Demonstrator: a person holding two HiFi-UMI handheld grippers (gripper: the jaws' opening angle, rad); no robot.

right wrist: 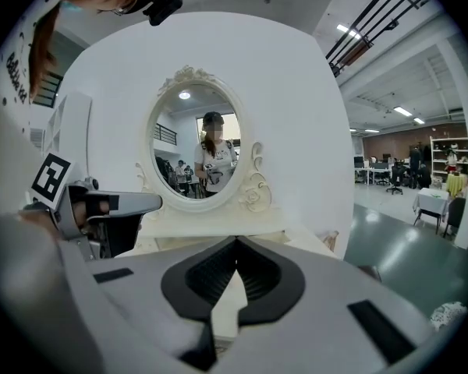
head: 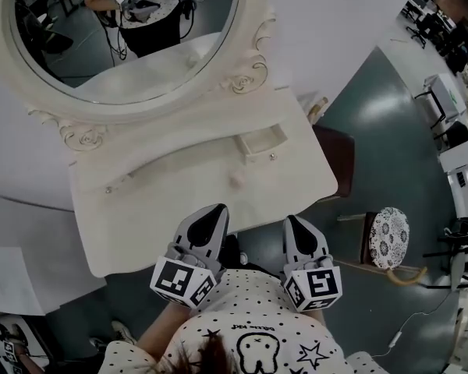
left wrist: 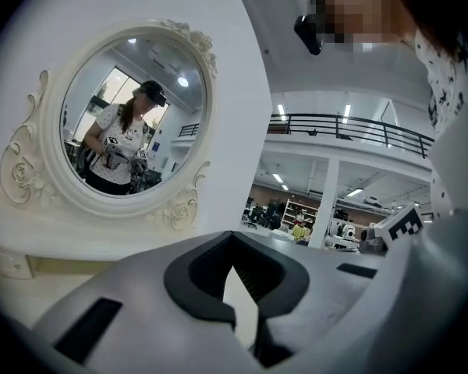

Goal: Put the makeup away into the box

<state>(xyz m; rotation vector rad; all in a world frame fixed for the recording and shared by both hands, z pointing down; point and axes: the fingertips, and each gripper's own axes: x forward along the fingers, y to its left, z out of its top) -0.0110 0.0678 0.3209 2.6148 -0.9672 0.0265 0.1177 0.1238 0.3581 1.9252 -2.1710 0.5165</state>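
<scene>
No makeup and no box show in any view. A white dressing table with an oval mirror stands in front of me. My left gripper hangs over the table's front edge, its jaws shut with nothing between them. To its right my right gripper sits just off that edge, shut and empty too. In the left gripper view the left gripper points at the table right of the mirror. In the right gripper view the right gripper faces the mirror.
A small drawer sits at the back right of the tabletop. A dark brown panel stands off the table's right end, and a stool with a patterned seat is on the grey floor to the right. Desks fill the room's far right.
</scene>
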